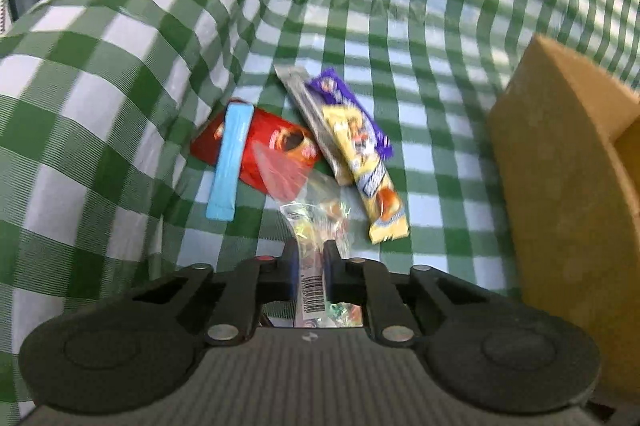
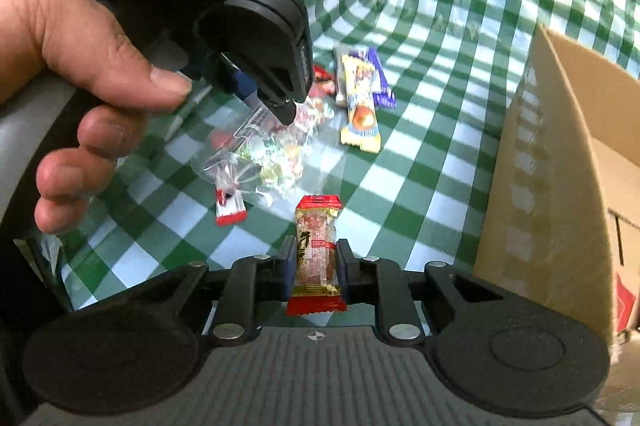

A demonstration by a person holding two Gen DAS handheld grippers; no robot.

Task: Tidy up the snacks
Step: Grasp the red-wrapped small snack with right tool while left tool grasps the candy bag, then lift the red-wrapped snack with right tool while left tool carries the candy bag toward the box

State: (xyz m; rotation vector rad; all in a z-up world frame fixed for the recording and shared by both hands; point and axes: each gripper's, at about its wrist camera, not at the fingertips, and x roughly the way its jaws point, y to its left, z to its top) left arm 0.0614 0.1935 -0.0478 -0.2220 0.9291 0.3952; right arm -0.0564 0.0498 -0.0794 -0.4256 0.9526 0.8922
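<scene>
Your left claw (image 1: 308,262) is clamped on the clear bag of mixed candies (image 2: 264,150), which hangs above the green-checked surface (image 1: 440,146). Your right claw (image 2: 313,266) is clamped on a red-and-gold wrapped snack (image 2: 316,250), held upright. The other snacks, a blue stick (image 1: 230,162), a red packet (image 1: 272,150) and a yellow bar (image 1: 364,162), lie clustered on the cloth left of the cardboard box (image 2: 560,166).

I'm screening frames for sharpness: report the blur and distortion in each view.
Left wrist view: motion blur smears the yellow-and-purple snack bar and red packet; the green-checked cloth bulges with fisheye curvature. Right wrist view: the gold-and-red wrapped candy is sharp, the brown cardboard box edge bows and blurs.
</scene>
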